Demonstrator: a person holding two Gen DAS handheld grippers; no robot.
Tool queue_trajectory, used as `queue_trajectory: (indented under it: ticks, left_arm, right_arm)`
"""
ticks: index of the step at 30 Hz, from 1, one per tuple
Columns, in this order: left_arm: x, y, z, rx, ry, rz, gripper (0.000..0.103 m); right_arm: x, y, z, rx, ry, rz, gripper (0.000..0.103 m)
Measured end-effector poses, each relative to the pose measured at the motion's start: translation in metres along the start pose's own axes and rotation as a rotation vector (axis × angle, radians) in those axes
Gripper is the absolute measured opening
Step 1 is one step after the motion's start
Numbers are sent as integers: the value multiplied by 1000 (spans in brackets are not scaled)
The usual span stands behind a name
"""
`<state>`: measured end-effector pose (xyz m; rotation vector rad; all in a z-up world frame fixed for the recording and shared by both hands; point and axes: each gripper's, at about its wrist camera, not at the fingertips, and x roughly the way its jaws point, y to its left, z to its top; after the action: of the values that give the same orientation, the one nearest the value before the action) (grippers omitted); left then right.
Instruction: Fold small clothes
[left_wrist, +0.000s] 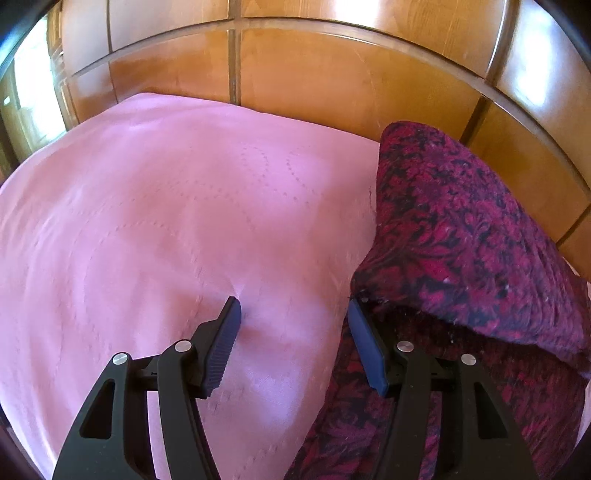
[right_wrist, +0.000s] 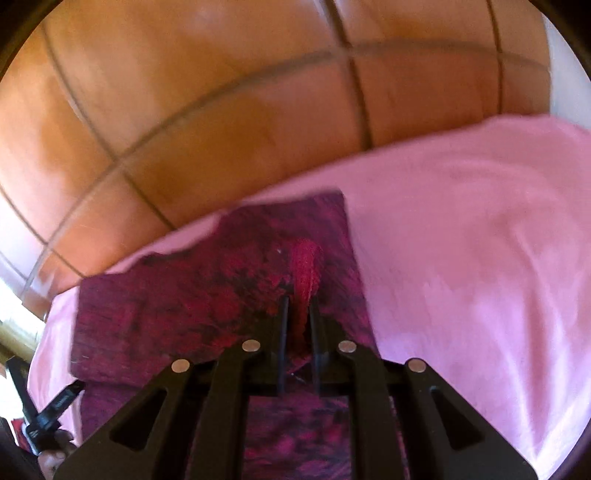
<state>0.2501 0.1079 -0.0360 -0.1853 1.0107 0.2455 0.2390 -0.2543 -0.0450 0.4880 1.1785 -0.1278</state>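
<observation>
A: Left view. The left gripper (left_wrist: 293, 314) points down at the pink bedspread (left_wrist: 147, 206), jaws spread apart, nothing pinched between them. One fingertip dents the bedspread; the other sits at the edge of the garment (left_wrist: 461, 221)

B: Garment description?

A: Dark red knit with a black leafy pattern. It lies on the bedspread at the right of this view. Its upper part is doubled over, forming a raised flap above the layer beneath. The fold edge runs just beside the right fingertip

B: Right view?

A: Blurred. The right gripper (right_wrist: 299, 306) is clenched on a bunched ridge of the same garment (right_wrist: 166, 306); red fabric stands up between the two fingers (right_wrist: 283, 321) and continues past their tips. The rest of the cloth spreads flat, left and below the jaws

B: Position on the bed?

A: Near the edge of the bedspread (right_wrist: 461, 240) that borders the wooden panels (right_wrist: 221, 110). Pink shows on the far side and widely to the right

B: Anything else in frame?

A: Lower left corner of the right view: a black gripper finger, and part of a hand (right_wrist: 51, 450) under it. Too blurred to read more. In the left view the wooden panels (left_wrist: 332, 74) fill the background, glossy, with dark seams

B: Grip status summary?

A: Left released, right grasping the garment
</observation>
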Motion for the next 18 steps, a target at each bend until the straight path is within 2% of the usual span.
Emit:
queue_trajectory:
  ticks: [5,8,10,12,15,18]
  left_arm:
    - [-18,17,-5,-46,10,-101,59]
    - [-30,37,-2,-120,3,-202,58]
    - [-35,45,4,-166,17,-299,58]
    - [-30,48,17,-209,47,-408,58]
    - [-18,41,35,-221,72,-503,58]
    - [6,28,49,-249,127,-540,60]
  right_arm:
    - [-4,1,0,7,-4,17,9]
    - [-1,-5,2,31,7,47,10]
    - [2,-8,2,37,6,57,11]
    - [3,-6,2,30,4,59,12]
    - [4,-7,5,26,2,61,13]
    - [4,-6,4,9,4,56,13]
